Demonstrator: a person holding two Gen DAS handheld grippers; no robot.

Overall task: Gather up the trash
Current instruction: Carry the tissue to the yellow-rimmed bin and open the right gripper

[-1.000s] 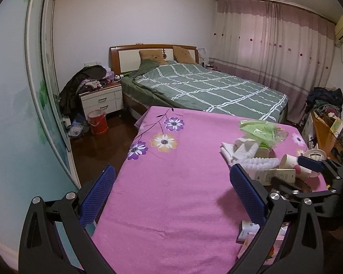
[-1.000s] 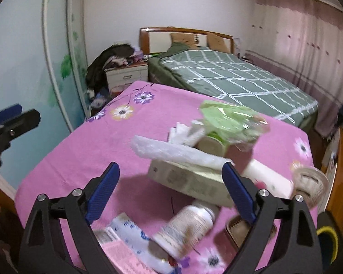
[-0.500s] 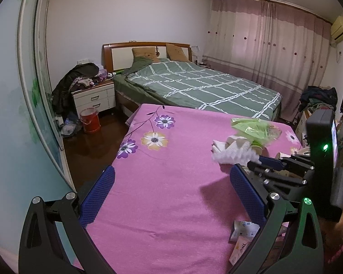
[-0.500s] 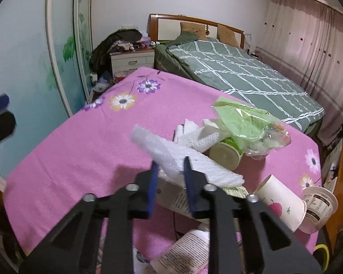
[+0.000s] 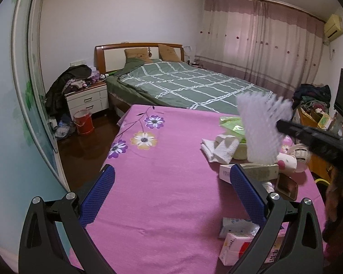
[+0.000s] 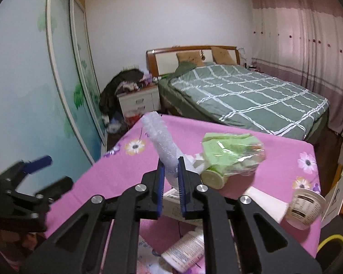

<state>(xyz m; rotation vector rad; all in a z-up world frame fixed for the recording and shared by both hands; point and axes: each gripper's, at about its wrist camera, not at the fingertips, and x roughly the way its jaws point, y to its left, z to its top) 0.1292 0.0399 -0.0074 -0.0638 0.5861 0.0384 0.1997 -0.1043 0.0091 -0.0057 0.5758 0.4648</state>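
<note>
My right gripper (image 6: 170,173) is shut on a white foam net sleeve (image 6: 159,141) and holds it up above the pink table (image 6: 107,175). The sleeve also shows in the left wrist view (image 5: 260,125), hanging from the right gripper (image 5: 283,127). My left gripper (image 5: 169,189) is open and empty over the table's near left part. A trash pile lies on the right of the table: a green plastic bag (image 6: 231,153), crumpled tissues (image 5: 219,148), paper cups (image 6: 306,207), a cardboard box (image 5: 251,173) and a plastic bottle (image 6: 185,251).
A bed with a green checked cover (image 5: 194,86) stands beyond the table. A white nightstand (image 5: 87,100) with clothes and a red bucket (image 5: 83,122) stand at the left. Cartons (image 5: 240,246) lie at the table's near right. Sliding wardrobe doors (image 6: 64,80) line the left.
My right gripper closed on the foam sleeve and lifted it off the pile. The left gripper stayed open and drew back a little.
</note>
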